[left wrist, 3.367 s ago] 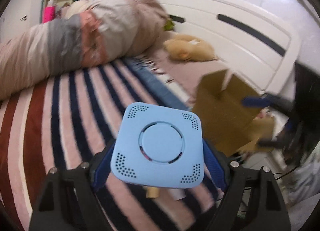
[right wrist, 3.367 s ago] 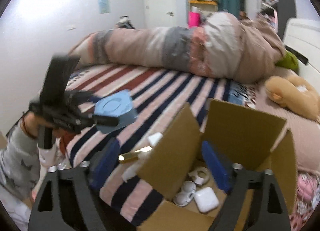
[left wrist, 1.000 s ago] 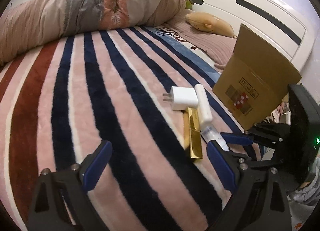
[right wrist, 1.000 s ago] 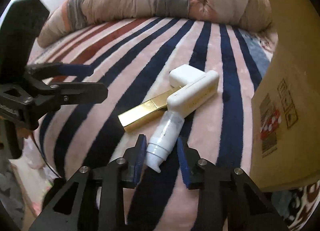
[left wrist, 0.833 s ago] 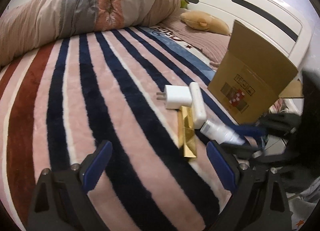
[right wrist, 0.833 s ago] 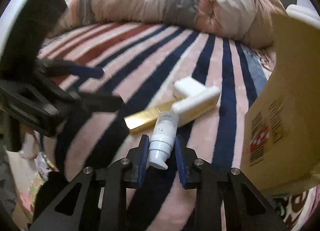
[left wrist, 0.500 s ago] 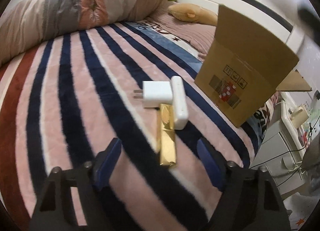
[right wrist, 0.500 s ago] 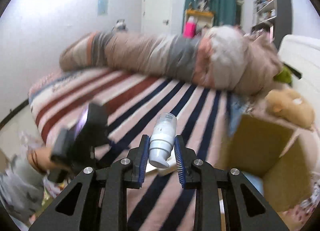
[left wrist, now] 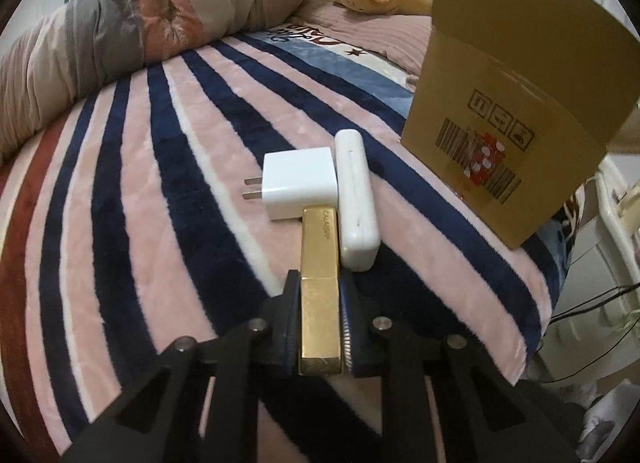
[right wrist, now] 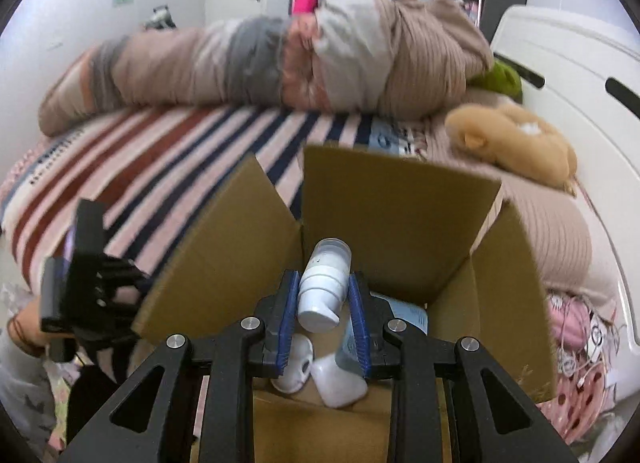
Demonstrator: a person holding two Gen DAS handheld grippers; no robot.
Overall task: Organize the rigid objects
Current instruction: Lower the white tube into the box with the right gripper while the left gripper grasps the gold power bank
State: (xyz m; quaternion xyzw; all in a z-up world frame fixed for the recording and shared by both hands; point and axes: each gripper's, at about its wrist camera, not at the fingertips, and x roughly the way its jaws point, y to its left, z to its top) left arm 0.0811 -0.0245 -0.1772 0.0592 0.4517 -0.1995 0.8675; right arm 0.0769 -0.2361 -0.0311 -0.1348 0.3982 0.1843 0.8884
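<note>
1. Left wrist view: the left gripper (left wrist: pixel 320 315) has its jaws closed on the near end of a long gold rectangular bar (left wrist: pixel 320 287) that lies on the pink, navy and red striped plush blanket (left wrist: pixel 132 191). The bar's far end touches a white square wall charger with two metal prongs (left wrist: pixel 298 187), and a white oblong plastic case (left wrist: pixel 356 207) lies right alongside both. The brown cardboard box with a barcode label (left wrist: pixel 504 111) stands near them to the right.

2. Right wrist view: the right gripper (right wrist: pixel 323 303) pinches a white pump bottle with a clear cap (right wrist: pixel 324 283) between its blue pads, held over the open cardboard box (right wrist: pixel 400 223). Inside the box lie a white earbud case (right wrist: pixel 340 383), another small white item (right wrist: pixel 294 371) and a pale blue object (right wrist: pixel 404 315). The left gripper (right wrist: pixel 88 283) shows at left, blurred, its jaws hidden by the flap.
</note>
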